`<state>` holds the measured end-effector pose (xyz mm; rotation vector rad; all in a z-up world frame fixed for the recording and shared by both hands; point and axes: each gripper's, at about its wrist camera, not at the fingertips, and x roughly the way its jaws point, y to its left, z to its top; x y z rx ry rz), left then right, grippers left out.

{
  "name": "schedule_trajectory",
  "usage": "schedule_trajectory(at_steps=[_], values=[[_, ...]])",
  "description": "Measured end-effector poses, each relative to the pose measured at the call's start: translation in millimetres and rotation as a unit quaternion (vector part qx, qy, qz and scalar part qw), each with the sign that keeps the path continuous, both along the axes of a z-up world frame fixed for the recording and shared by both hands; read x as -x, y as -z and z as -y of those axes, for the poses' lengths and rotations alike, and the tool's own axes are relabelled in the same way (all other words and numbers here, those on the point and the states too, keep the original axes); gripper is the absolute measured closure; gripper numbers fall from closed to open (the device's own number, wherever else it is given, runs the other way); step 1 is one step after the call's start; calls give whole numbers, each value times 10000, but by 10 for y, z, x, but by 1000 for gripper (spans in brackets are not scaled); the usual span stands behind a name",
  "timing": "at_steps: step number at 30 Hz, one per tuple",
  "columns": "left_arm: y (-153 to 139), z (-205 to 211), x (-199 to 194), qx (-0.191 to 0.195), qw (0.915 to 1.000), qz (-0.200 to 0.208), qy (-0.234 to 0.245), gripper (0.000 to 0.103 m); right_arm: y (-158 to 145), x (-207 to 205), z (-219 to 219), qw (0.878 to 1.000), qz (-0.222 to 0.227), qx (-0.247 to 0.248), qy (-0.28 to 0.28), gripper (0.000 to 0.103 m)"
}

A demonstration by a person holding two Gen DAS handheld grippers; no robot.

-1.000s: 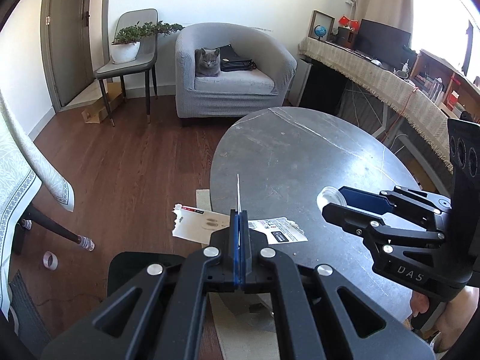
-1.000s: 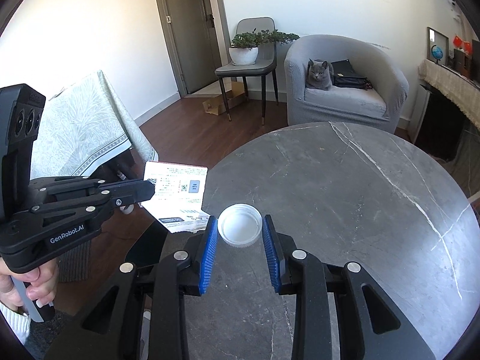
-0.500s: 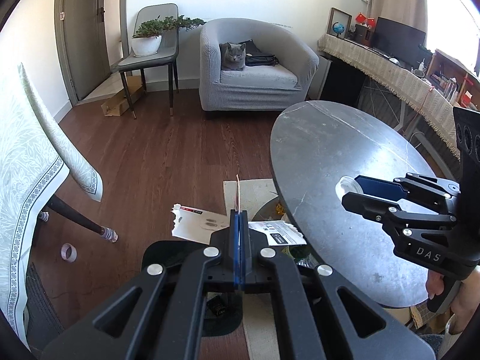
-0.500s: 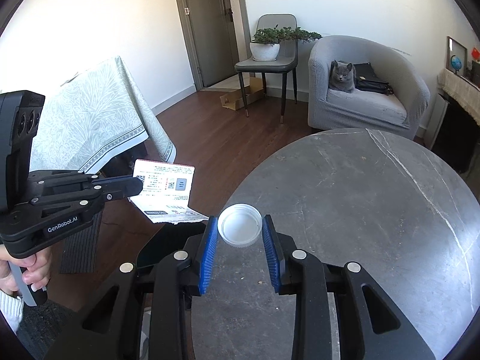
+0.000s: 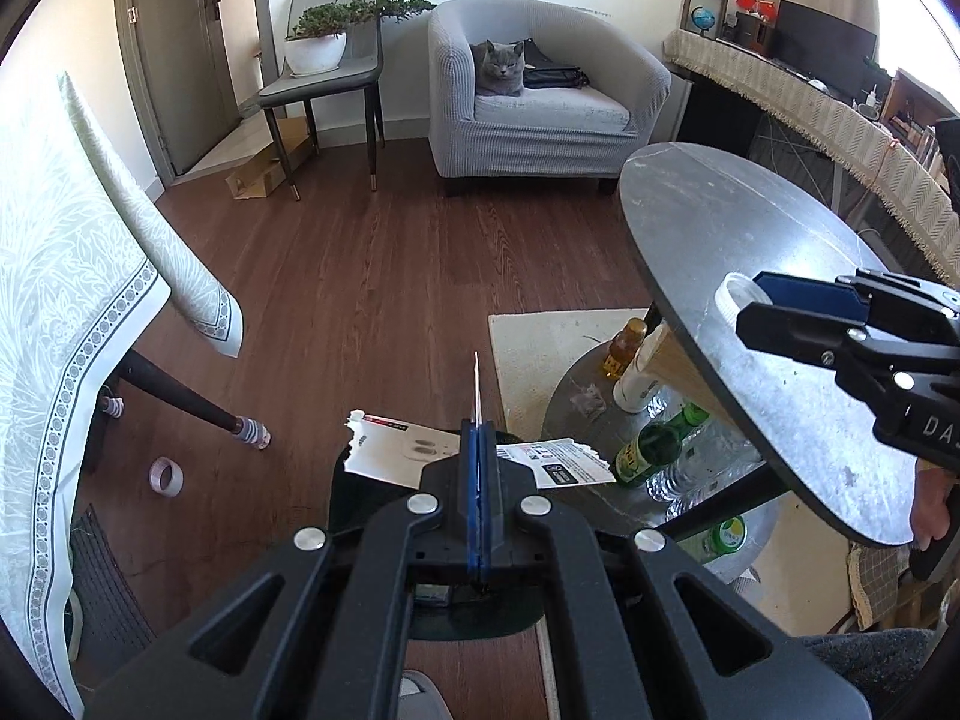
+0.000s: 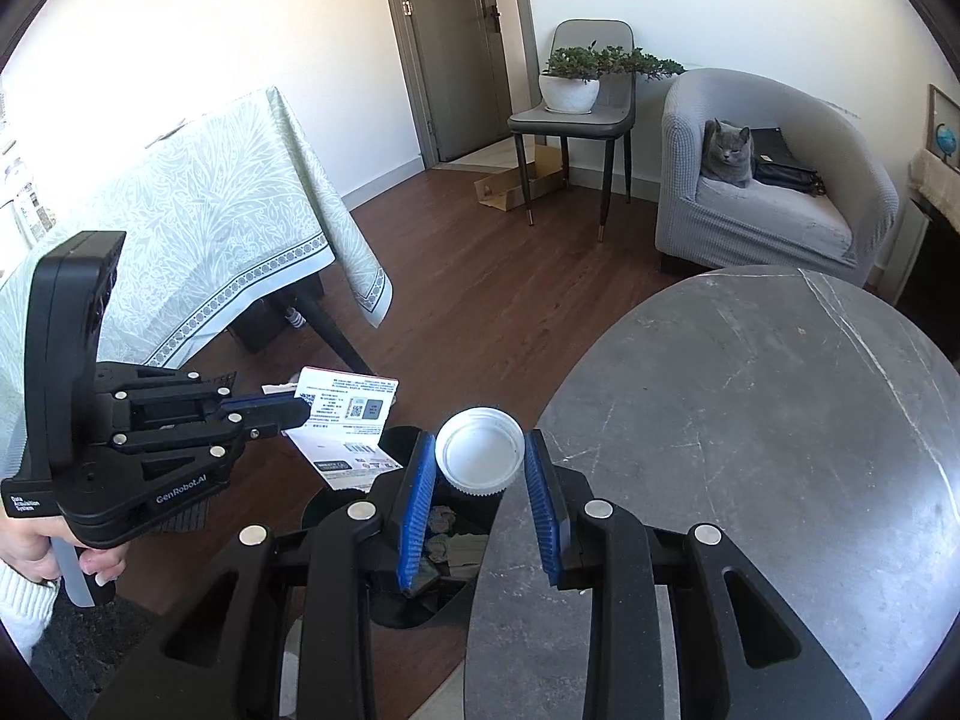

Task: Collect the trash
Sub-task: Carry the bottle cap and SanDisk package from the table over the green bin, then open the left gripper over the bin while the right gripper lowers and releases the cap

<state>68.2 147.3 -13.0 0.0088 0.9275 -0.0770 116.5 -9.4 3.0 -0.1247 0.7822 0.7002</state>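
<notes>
My left gripper (image 5: 478,462) is shut on a torn printed paper wrapper (image 5: 393,457), which hangs out on both sides of the fingers, over a black trash bin (image 5: 360,498) on the floor. From the right wrist view the same wrapper (image 6: 348,414) shows in the left gripper (image 6: 288,411). My right gripper (image 6: 480,462) is shut on a white plastic lid (image 6: 479,455) at the left edge of the round grey table (image 6: 750,420), above the bin (image 6: 432,546), which has crumpled trash inside. The lid also shows in the left wrist view (image 5: 735,300).
Bottles (image 5: 651,450) stand on a lower shelf under the table. A table with a pale green cloth (image 6: 198,240) is at the left, with a tape roll (image 5: 166,476) on the floor. An armchair with a grey cat (image 5: 498,69) and a chair with a plant (image 5: 318,54) stand at the back.
Both grippers have moved left off the table toward the bin, still holding the wrapper and the lid. The table has shifted right in both views.
</notes>
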Motion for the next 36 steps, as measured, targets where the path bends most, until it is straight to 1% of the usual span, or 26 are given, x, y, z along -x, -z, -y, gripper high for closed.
schedule_trajectory(at_steps=[7, 10, 14, 18, 20, 23, 27, 30, 31, 32, 35, 36], values=[[296, -156, 17, -110, 9992, -378, 0, 102, 62, 5, -264, 9997, -107, -6, -214, 73], [462, -250, 9, -118, 9980, -628, -4, 102, 107, 20, -414, 9992, -166, 41, -372, 73], [761, -312, 18, -307, 9944, -1013, 13, 102, 161, 36, -545, 9982, -220, 170, -526, 73], [1006, -386, 45, -403, 9906, -1305, -12, 102, 195, 39, -603, 9978, -272, 186, -580, 73], [1077, -406, 47, -440, 9893, -1390, -4, 102, 219, 35, -632, 9976, -310, 190, -595, 73], [1139, -441, 34, -393, 9886, -1456, -20, 102, 272, 41, -716, 9969, -339, 268, -661, 73], [1159, -516, 27, -241, 9889, -1463, -79, 101, 349, 54, -832, 9960, -370, 377, -725, 73], [1164, -552, 41, -248, 9885, -1488, -109, 101, 427, 58, -914, 9956, -443, 388, -722, 73], [1168, -551, 36, -261, 9882, -1500, -134, 99, 451, 58, -940, 9955, -465, 396, -726, 73], [1174, -575, 38, -238, 9879, -1526, -154, 95, 472, 56, -970, 9953, -483, 408, -732, 73], [1181, -643, 51, -224, 9875, -1544, -238, 79, 509, 57, -1072, 9948, -500, 428, -779, 73], [1176, -657, 56, -222, 9875, -1540, -255, 78, 519, 60, -1100, 9946, -505, 429, -793, 73]])
